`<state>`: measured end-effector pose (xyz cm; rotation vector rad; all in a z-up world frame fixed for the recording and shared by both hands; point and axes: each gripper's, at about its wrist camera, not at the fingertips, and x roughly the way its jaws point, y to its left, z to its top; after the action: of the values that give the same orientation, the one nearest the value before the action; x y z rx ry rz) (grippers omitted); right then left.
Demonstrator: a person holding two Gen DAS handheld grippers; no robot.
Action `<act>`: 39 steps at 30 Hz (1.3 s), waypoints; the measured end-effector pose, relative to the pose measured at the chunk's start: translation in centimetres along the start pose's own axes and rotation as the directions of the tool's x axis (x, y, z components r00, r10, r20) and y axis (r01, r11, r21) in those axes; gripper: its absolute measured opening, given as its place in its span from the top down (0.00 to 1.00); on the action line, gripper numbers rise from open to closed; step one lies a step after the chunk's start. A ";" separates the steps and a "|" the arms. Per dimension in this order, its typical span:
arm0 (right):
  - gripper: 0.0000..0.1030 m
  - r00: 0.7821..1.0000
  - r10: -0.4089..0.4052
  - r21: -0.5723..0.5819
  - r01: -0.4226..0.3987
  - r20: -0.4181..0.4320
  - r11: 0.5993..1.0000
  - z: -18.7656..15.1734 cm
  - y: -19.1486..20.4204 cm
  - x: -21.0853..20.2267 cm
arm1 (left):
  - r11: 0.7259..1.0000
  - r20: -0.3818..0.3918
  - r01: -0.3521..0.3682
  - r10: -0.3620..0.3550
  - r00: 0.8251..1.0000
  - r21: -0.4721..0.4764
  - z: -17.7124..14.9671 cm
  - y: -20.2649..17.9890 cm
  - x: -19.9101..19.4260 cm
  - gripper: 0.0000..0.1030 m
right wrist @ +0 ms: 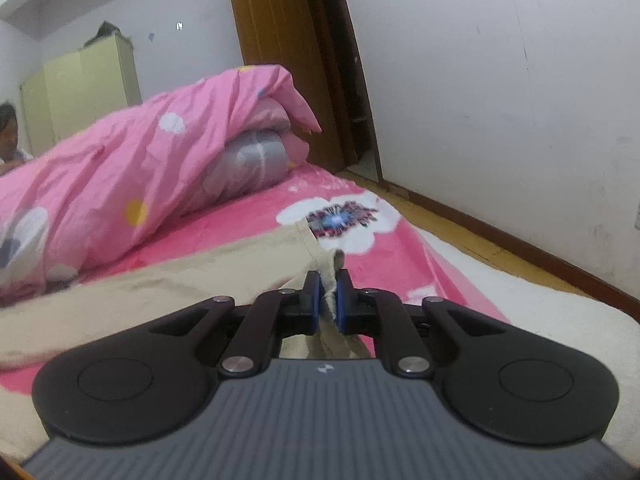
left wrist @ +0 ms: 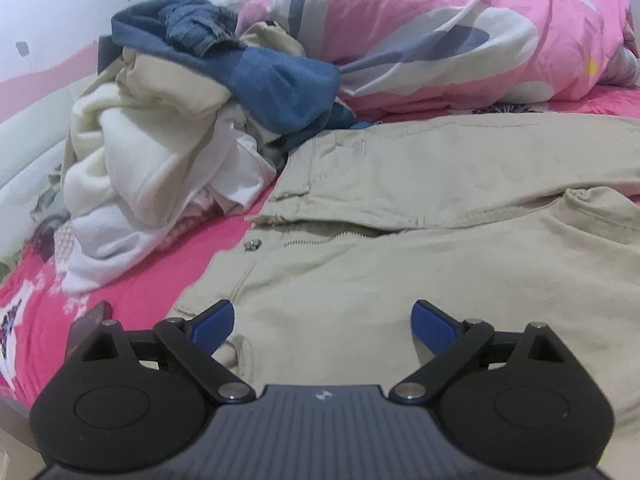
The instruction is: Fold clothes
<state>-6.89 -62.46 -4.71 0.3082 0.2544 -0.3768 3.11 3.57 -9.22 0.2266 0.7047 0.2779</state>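
Note:
Beige trousers (left wrist: 400,208) lie spread on the pink bed sheet (left wrist: 160,276), waistband and zipper toward the left wrist camera. My left gripper (left wrist: 323,320) hovers just above the waist area, open, its blue pads wide apart with nothing between them. In the right wrist view the trouser leg (right wrist: 180,276) stretches across the bed. My right gripper (right wrist: 328,292) is shut on the bunched hem of that leg, the cloth pinched between the blue pads and lifted a little off the sheet.
A heap of white, cream and blue clothes (left wrist: 168,128) sits left of the trousers. A rolled pink duvet (left wrist: 460,32) fills the back of the bed. A person (right wrist: 8,136) is at the far side. A wall and wooden door (right wrist: 288,60) stand beyond the bed's right edge.

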 end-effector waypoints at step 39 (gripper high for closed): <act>0.71 0.982 0.122 0.696 0.014 -0.146 0.718 -12.4 -1.4 -12.7 | 0.949 -0.120 0.174 -0.211 0.970 -0.263 -5.9 12.3 -4.1 0.12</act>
<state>-21.19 -55.47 -12.71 1.1078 0.2746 -0.3751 -5.96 14.46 -7.47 -0.1061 0.8232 0.1946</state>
